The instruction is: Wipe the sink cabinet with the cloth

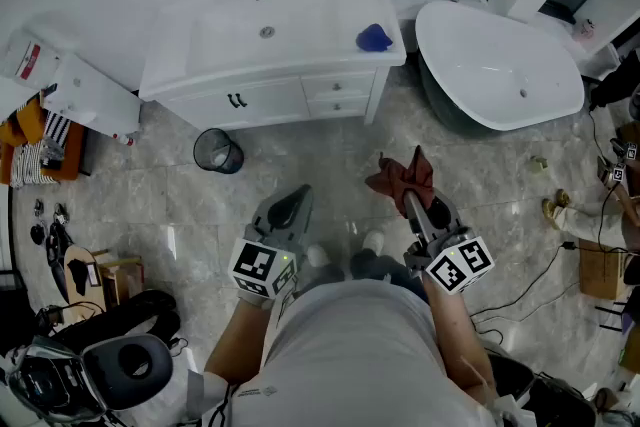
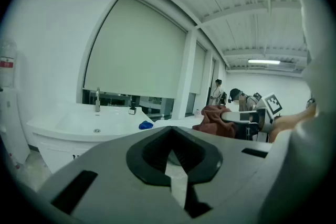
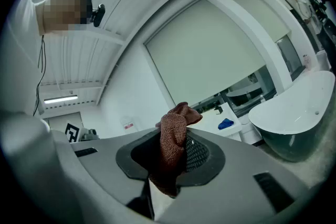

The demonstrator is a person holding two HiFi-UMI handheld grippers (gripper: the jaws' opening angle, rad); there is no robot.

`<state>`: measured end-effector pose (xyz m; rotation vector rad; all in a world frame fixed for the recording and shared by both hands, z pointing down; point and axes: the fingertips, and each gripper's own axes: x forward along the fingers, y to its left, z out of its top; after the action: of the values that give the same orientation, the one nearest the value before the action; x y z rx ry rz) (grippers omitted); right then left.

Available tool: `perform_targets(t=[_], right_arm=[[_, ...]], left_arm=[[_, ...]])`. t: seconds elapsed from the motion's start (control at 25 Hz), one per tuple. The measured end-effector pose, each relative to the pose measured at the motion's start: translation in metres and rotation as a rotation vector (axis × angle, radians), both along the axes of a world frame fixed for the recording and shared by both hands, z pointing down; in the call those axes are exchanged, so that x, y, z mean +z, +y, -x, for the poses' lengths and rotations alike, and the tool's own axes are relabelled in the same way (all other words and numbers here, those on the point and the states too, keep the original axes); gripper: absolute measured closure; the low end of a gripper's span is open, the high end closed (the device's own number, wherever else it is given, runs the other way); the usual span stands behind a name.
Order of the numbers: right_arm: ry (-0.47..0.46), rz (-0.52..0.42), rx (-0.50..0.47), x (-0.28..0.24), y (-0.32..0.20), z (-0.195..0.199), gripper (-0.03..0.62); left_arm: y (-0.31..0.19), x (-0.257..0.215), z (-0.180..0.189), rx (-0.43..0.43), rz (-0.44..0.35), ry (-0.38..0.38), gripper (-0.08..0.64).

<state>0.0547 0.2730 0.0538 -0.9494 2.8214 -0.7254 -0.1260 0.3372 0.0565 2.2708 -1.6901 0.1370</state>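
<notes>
The right hand-held gripper, lower right of centre, pinches a bunched reddish-brown cloth. The left hand-held gripper, lower left of centre, is pressed together on nothing. The white sink cabinet stands well apart at upper centre, with a blue item on its top.

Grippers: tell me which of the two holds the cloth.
The right gripper: its jaws clamp the reddish-brown woven cloth. The left gripper has its jaws together on nothing.
</notes>
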Motion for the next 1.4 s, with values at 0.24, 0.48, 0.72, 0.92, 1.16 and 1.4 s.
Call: perform_targets(t=[0.24,0.48,0.72,0.92,1.16,1.4], right_arm=[[-0.006,0.004,-0.028,0.002,-0.024,-0.013,0.499],[-0.027,0.024,-0.07,0.01,-0.052,-0.023,0.499],[-0.054,0.083,-0.065,0.023,-0.076,-0.032,0.499],[-0.015,0.129,-0.042,0.041,-0.097,-0.029,0.499],[0.015,0.19,0.038,0.064,-0.141,-0.003,0.499],[0.037,0.237,0.101,0.074,-0.189,0.051,0.499]], left_arm=[[-0.022,-0.003,-0.016,-0.028,0.0,-0.041,0.549],[-0.042,-0.002,-0.033,-0.069,0.033,-0.069,0.549],[-0.053,0.007,-0.041,-0.069,0.072,-0.123,0.549],[-0.071,0.024,-0.025,-0.053,0.093,-0.077,0.549],[-0.115,0.045,0.02,-0.001,0.137,-0.076,0.548],[-0.173,0.065,0.08,0.122,0.169,-0.076,0.548]])
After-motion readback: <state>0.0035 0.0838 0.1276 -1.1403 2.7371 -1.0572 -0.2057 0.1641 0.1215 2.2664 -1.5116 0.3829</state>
